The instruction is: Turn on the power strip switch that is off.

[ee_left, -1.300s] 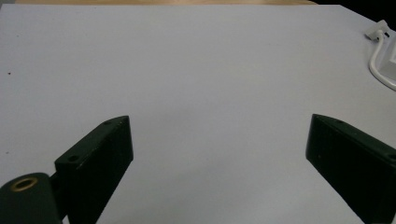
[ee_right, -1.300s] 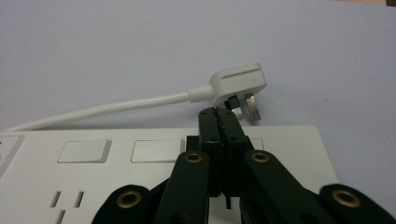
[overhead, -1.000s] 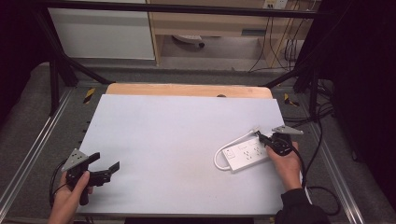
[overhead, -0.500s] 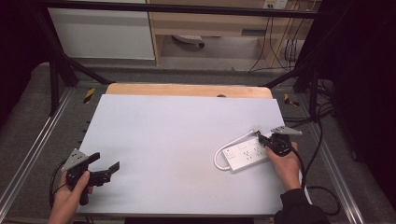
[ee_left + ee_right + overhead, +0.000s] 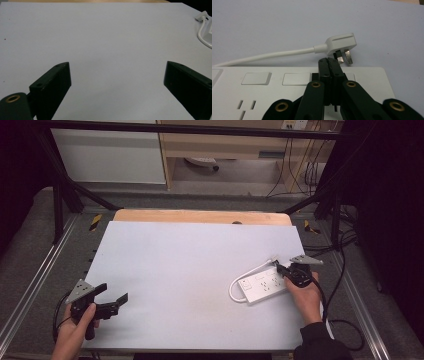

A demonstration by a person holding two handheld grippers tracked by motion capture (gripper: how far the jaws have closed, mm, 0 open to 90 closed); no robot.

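The right gripper (image 5: 329, 61) is seen with its jaws pressed fully together and nothing clamped between them, the joined tips resting on or just above the far end of the white power strip (image 5: 264, 284), over one of its rocker switches (image 5: 296, 78). The strip lies on the right side of the pale tabletop (image 5: 190, 270), its cable (image 5: 245, 275) looped round the left end and back to the white plug (image 5: 342, 45), which lies on its side just beyond the strip with its metal pins pointing towards the gripper. Judged from this pose, a switch is being pressed with the closed tips. For this to be done well, the tips should be kept shut so that they act as one stiff finger, placed squarely on the raised half of the rocker, and pushed straight down rather than at a slant, since a slanted push would likely slide the light strip across the smooth surface. Contact with the plug pins should be avoided, as the plug lies very close to the tips. The left gripper (image 5: 107, 302) is held wide open near the left front edge of the tabletop, well apart from the strip; it could be brought over to steady the strip's near end if the body is seen to shift.
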